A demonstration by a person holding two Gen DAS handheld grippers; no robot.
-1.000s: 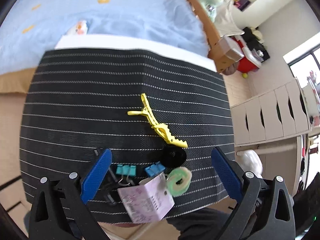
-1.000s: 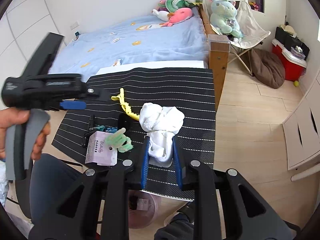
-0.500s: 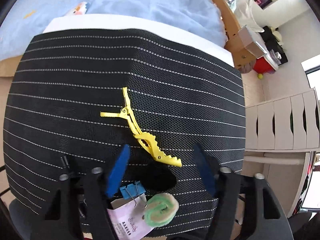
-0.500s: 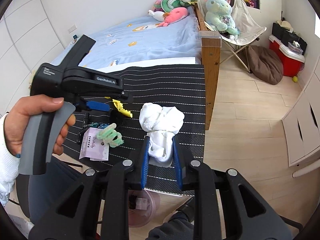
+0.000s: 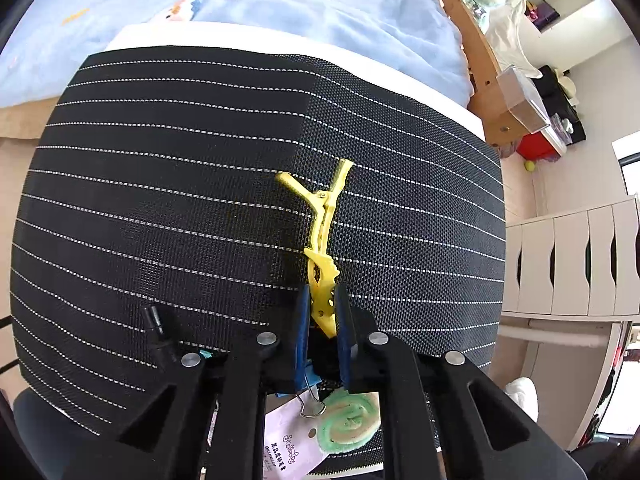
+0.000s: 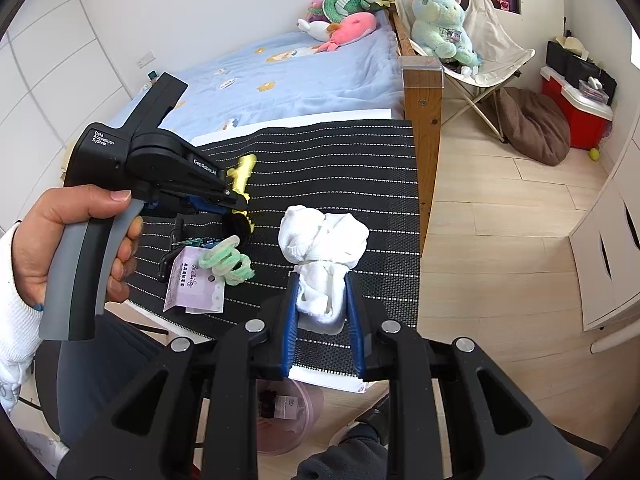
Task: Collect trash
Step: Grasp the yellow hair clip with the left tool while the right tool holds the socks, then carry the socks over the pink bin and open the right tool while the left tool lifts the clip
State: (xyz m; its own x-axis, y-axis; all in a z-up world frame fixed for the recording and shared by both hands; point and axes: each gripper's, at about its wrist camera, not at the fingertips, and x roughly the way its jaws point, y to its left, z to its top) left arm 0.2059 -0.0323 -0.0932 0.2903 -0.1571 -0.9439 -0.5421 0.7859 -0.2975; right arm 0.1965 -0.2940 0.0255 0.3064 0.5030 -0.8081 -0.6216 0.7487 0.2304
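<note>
A yellow hair clip (image 5: 322,216) lies on the black striped mat (image 5: 160,200). My left gripper (image 5: 322,292) is closing on it, and the blue pads press on its toothed end; the handle end points away. In the right wrist view a hand holds that left gripper (image 6: 236,200) over the mat, with the yellow clip (image 6: 242,170) sticking out past it. My right gripper (image 6: 322,280) is shut on a bundled white sock (image 6: 324,236) that rests on the mat's near part.
A green hair tie (image 6: 226,260), a pink tag card (image 6: 194,284), a blue binder clip (image 5: 306,372) and a black round piece (image 6: 236,224) lie near the mat's front edge. A pink bin (image 6: 288,412) stands below that edge. A wooden bedpost (image 6: 424,120) rises on the right.
The left gripper came down over the mat and its jaws went from wide apart to closed on the yellow clip, which now points straight away. The right gripper kept still with the sock.
</note>
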